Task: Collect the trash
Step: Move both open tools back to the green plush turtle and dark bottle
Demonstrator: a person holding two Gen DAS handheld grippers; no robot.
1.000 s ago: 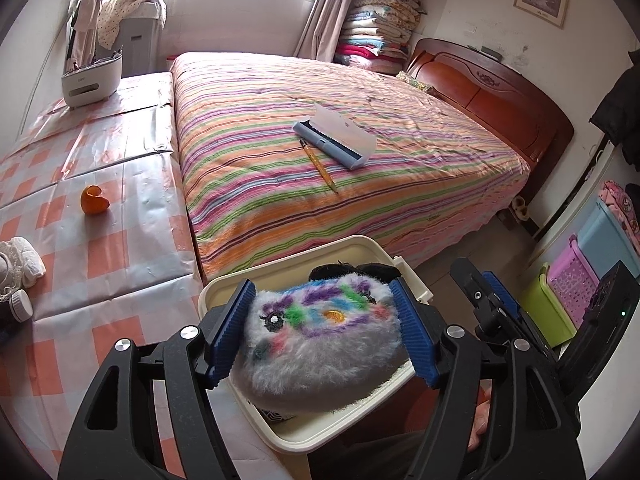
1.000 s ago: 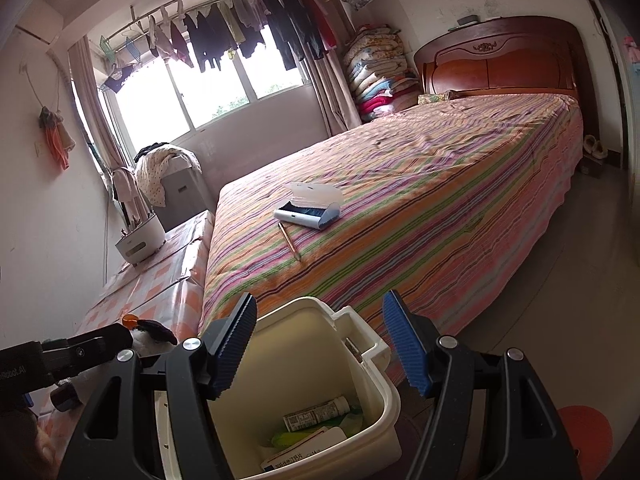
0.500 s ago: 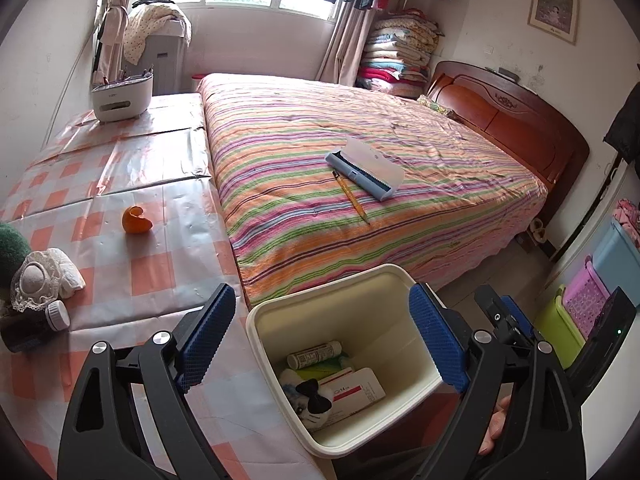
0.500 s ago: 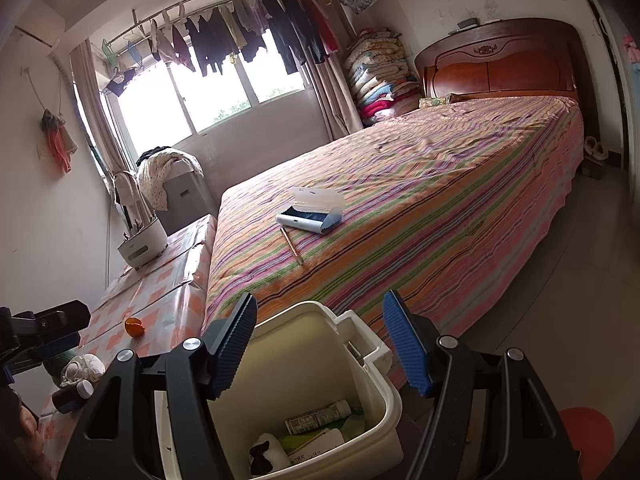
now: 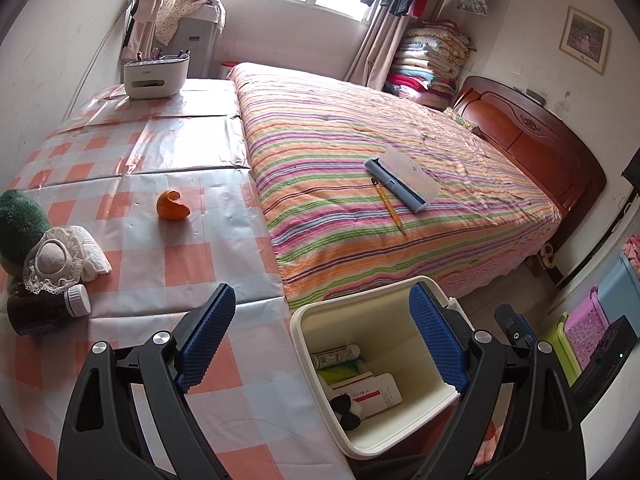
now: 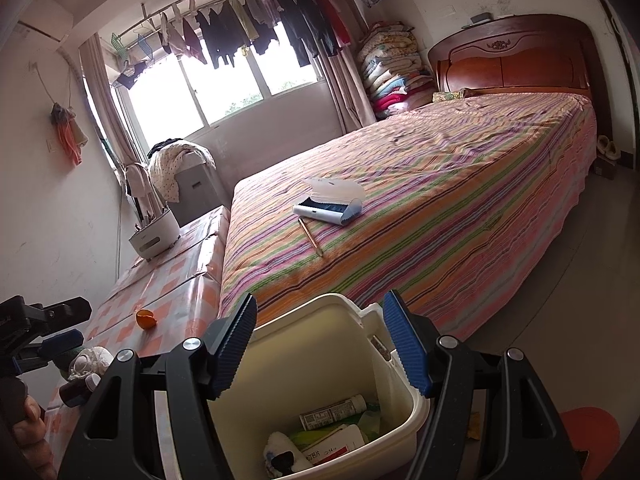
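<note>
We see the bed (image 5: 400, 160) beside the table (image 5: 140, 152), the bin (image 5: 316, 320) below its edge holding a tube (image 5: 336, 355) and box (image 5: 372, 394), our left gripper (image 5: 320, 344) spread empty, our right gripper (image 6: 320, 346) apart over the bin.

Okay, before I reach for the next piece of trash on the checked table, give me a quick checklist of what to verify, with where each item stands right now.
1. Left gripper empty, jaws wide: ok.
2. Orange peel lies alone on the checked table, nothing blocking it: ok.
3. Bin stands upright beside the table edge, mouth open: ok.
4. Room left in the bin above the tube and box: ok.
5. Right gripper has hold of the bin: cannot tell; its pads straddle the rim, contact unclear.
6. Dark bottle is trash: cannot tell.
</note>
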